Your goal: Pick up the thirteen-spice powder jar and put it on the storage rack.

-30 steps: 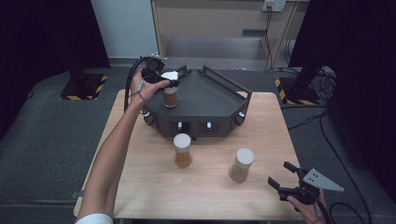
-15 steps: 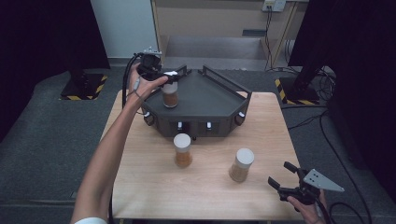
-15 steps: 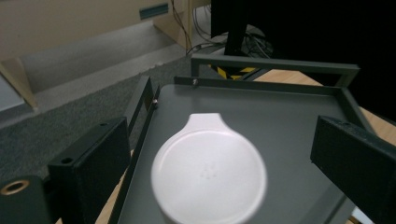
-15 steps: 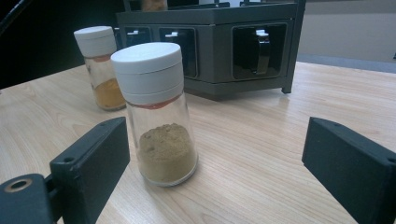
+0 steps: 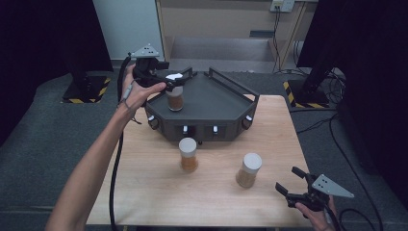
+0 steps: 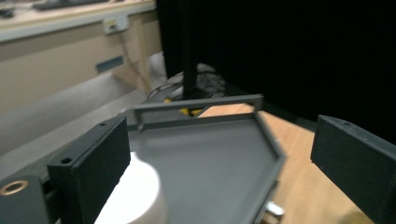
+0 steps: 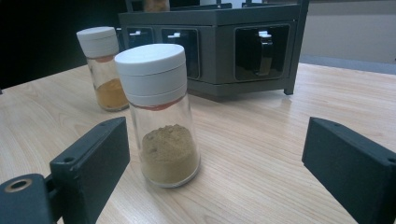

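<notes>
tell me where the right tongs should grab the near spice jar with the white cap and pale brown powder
Probably grip the clear glass spice jar with the white cap around its body just below the cap, coming level from the near right, where the open right tongs already face it. It stands upright, clear of the orange-powder jar.

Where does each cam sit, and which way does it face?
High view: above the person's side, facing forward and down on the table; both forearms show.
Left gripper view: on the left gripper, looking across the rack; open jaws.
Right gripper view: on the right gripper, level with the nearest jar; open jaws.
Shared: the rack.
</notes>
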